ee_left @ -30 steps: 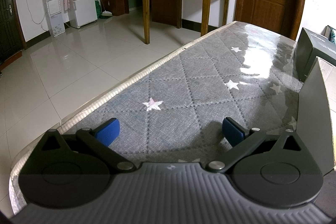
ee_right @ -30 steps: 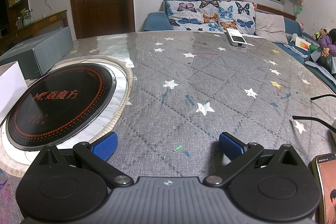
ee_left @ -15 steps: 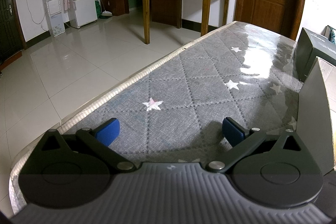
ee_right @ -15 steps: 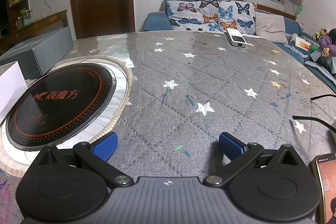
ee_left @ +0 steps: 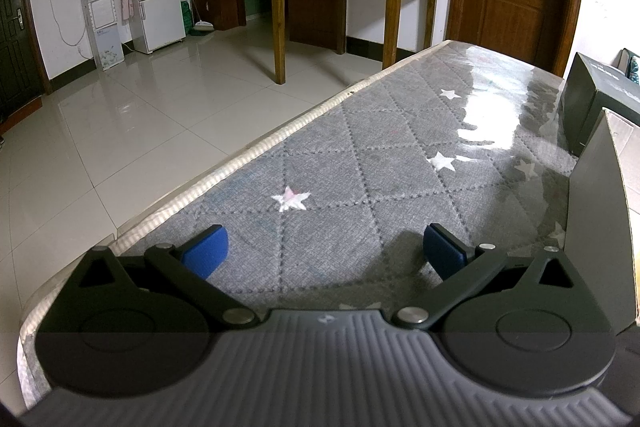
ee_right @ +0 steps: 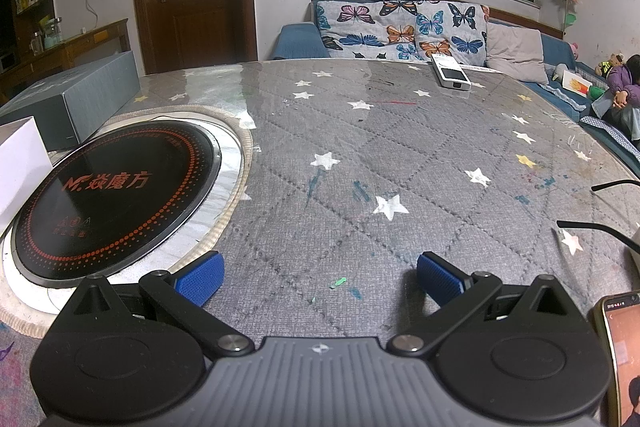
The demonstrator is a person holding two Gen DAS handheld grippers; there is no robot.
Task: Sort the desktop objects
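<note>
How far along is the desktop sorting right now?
Nothing looks sorted yet. In hand: nothing; the left tongs and right tongs are both open and empty over the star-patterned tablecloth. Left to do: the white device at the far edge, the phone and the boxes all lie loose.

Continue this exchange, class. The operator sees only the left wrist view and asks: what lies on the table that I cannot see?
Observer: A round black cooktop is set into the table, left of the right gripper.
Operator: Anything small to sort?
Observer: A white handheld device lies near the table's far edge.
Operator: Is the right gripper holding anything?
Observer: No, it is open with nothing between its fingers.
</note>
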